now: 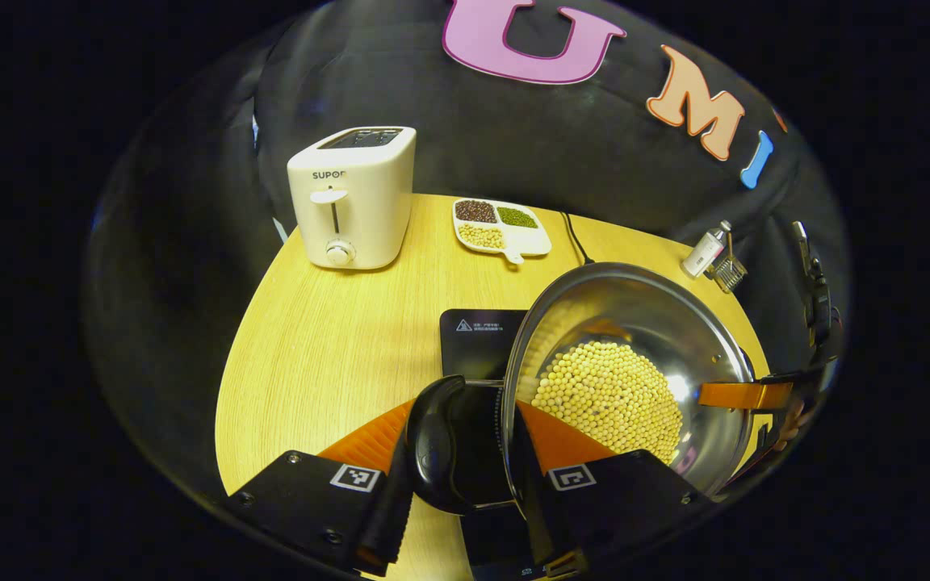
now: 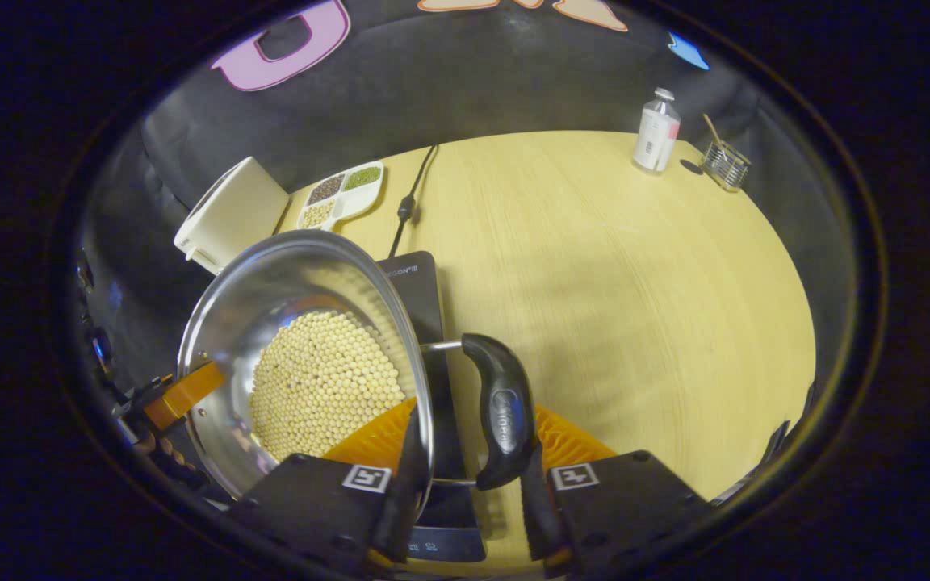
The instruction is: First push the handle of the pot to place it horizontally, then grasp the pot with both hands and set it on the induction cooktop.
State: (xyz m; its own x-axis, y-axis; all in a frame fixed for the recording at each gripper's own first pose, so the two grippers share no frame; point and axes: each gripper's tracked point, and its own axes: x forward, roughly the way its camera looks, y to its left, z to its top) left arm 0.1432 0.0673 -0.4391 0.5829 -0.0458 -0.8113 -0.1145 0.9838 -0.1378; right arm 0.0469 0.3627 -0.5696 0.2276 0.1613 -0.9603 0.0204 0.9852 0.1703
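From my left gripper [image 1: 465,492] I saw the front of the white toaster [image 1: 352,198], lever and knob facing me; my right gripper's view caught only a corner of it, but showed more bare wooden table [image 2: 610,274]. My left tongs pinched the pot [image 1: 634,355] at its near rim, one finger inside the wall, the other outside with the black side handle [image 1: 437,444] between them. My right gripper [image 2: 465,496] pinched the opposite rim likewise, its black handle [image 2: 505,420] lying crosswise between the fingers. Each view showed the other gripper's orange finger at the far rim.

The pot was polished steel, wide and shallow, holding a heap of pale yellow beans [image 1: 606,395]. It sat over the black induction cooktop [image 1: 477,339], hiding most of it; whether it touched the glass I could not tell.

Behind lay a divided dish of beans [image 1: 501,226], the cooktop's black cord [image 2: 410,202], then a small bottle [image 2: 656,131] and a wire holder [image 2: 725,164] near the far edge.
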